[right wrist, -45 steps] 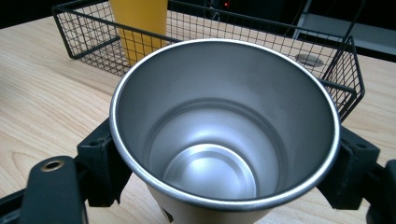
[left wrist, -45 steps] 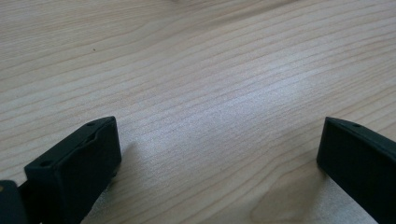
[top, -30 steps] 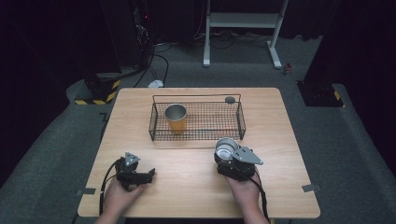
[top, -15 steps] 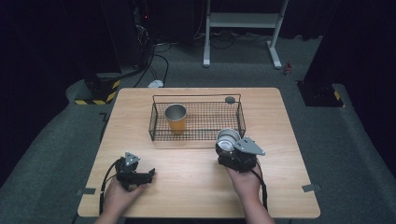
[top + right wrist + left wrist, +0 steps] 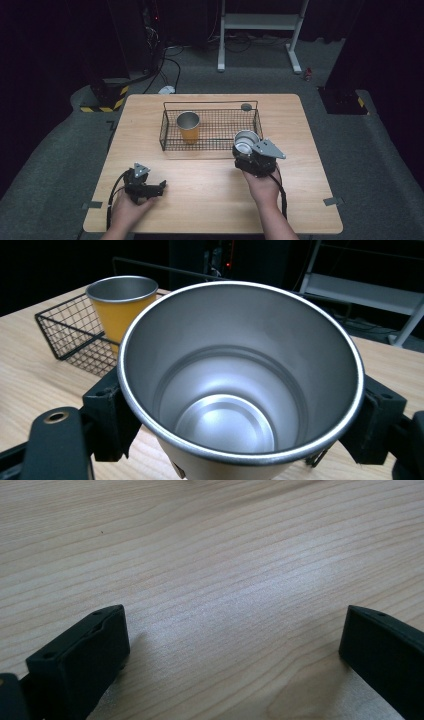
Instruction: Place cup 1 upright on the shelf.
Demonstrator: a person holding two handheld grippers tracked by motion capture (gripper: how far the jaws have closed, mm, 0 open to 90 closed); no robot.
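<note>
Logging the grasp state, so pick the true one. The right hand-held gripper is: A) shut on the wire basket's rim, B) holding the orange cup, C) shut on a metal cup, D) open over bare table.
C: the right hand-held gripper has a jaw on each side of the metal cup, while the orange cup stands apart in the wire basket.

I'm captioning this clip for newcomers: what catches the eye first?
The steel cup clamped in the right claw, held near the right end of the wire basket. An orange cup stands upright in the basket's left part. The left claw rests open on the bare wooden table.
</note>
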